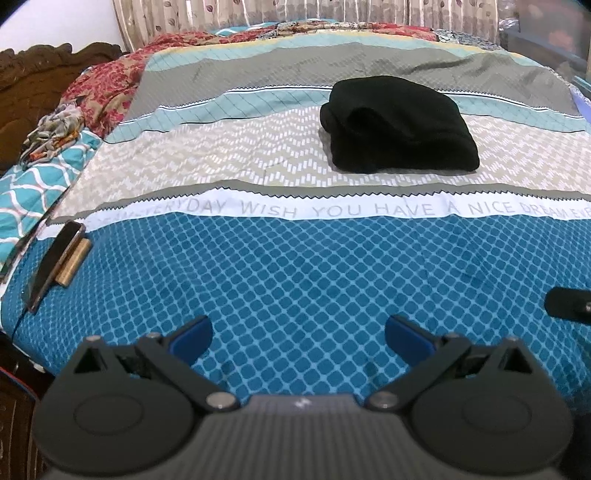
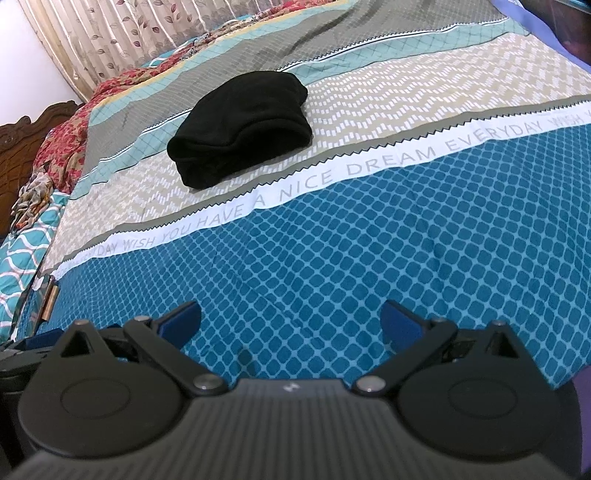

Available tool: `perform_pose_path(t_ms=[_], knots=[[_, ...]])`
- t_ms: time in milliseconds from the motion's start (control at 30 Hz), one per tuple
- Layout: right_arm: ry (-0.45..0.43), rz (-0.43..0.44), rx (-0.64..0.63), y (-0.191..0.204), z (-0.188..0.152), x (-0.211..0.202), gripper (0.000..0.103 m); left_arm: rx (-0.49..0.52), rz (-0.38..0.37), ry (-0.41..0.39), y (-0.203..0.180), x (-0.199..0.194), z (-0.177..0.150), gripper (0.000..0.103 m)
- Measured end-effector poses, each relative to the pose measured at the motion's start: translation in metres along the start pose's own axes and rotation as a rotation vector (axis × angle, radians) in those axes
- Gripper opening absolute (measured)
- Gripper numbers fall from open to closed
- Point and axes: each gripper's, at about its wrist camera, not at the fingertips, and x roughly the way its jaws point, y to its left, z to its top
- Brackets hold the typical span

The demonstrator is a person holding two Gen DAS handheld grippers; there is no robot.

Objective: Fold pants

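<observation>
Black pants (image 1: pixel 397 123) lie in a compact folded bundle on the beige zigzag band of the bedspread, well beyond both grippers; the same pants (image 2: pixel 242 127) show upper left of centre in the right wrist view. My left gripper (image 1: pixel 298 338) hovers open over the blue diamond-patterned part of the bedspread, nothing between its blue pads. My right gripper (image 2: pixel 290 321) is likewise open and empty over the same blue area. A dark part of the right gripper (image 1: pixel 569 304) pokes in at the right edge of the left wrist view.
A phone (image 1: pixel 55 262) and a small brass-coloured cylinder (image 1: pixel 75 262) lie at the bed's left edge. Red floral bedding (image 1: pixel 107 88) is bunched at the far left by a carved wooden headboard (image 1: pixel 44 70). Curtains (image 1: pixel 295 11) hang behind the bed.
</observation>
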Motion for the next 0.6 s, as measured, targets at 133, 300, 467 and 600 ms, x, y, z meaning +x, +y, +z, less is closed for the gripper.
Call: perform_pose_path(t_ms=[133,300,467,600], knots=[[-0.001,0.000,0.000,-0.0007,0.0008,0.0001,0.103,-0.007,0.019,-0.010,0.0014,-0.0007,0.0001,0.103],[-0.001,0.000,0.000,-0.0003,0.0010,-0.0002,0.103,0.000,0.051,-0.023,0.0030,0.0001,0.0001,0.103],[-0.004,0.001,-0.004,0.0006,0.0009,-0.0007,0.103,0.002,0.064,-0.013,0.0031,0.0017,-0.0003,0.103],[-0.004,0.004,-0.006,0.0000,0.0017,-0.0003,0.103,0.000,0.050,0.000,0.0029,0.0032,-0.0003,0.103]])
